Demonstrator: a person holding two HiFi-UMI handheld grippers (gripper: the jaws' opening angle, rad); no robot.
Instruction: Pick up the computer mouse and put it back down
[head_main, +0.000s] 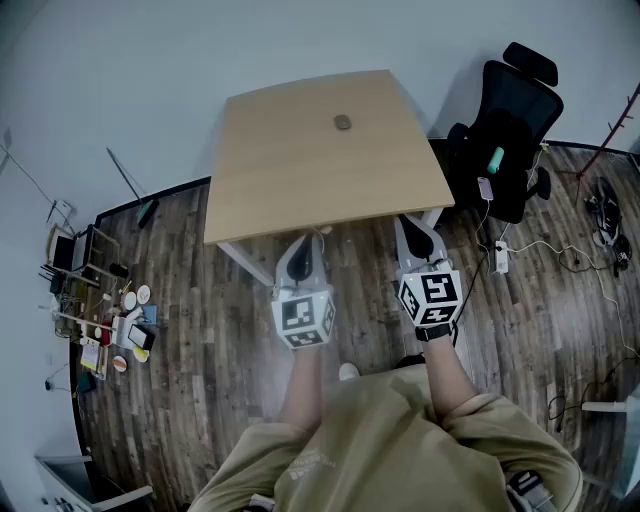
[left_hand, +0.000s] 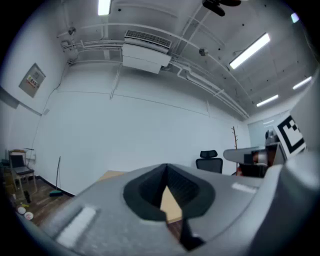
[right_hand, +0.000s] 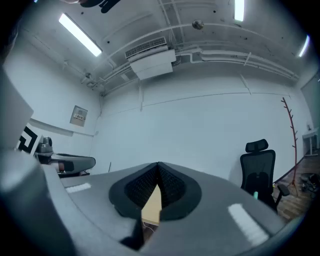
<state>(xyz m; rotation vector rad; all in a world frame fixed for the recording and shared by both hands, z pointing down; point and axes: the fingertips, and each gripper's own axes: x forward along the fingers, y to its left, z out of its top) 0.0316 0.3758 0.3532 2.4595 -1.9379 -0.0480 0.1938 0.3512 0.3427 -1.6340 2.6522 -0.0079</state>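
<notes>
A small grey computer mouse (head_main: 343, 122) lies on the far middle of the light wooden table (head_main: 300, 180), with nothing around it. Both grippers hover at the table's near edge, far short of the mouse. My left gripper (head_main: 304, 243) is shut and holds nothing; in the left gripper view its jaws (left_hand: 166, 166) meet at the tips, with a strip of table (left_hand: 171, 204) showing below them. My right gripper (head_main: 412, 224) is shut and holds nothing as well; its tips (right_hand: 158, 165) touch in the right gripper view. The mouse appears in neither gripper view.
A black office chair (head_main: 510, 130) stands right of the table, with a power strip and cables (head_main: 505, 255) on the wooden floor beside it. Floor clutter (head_main: 110, 320) and a broom (head_main: 135, 190) lie at the left. A red coat stand (head_main: 610, 130) is at far right.
</notes>
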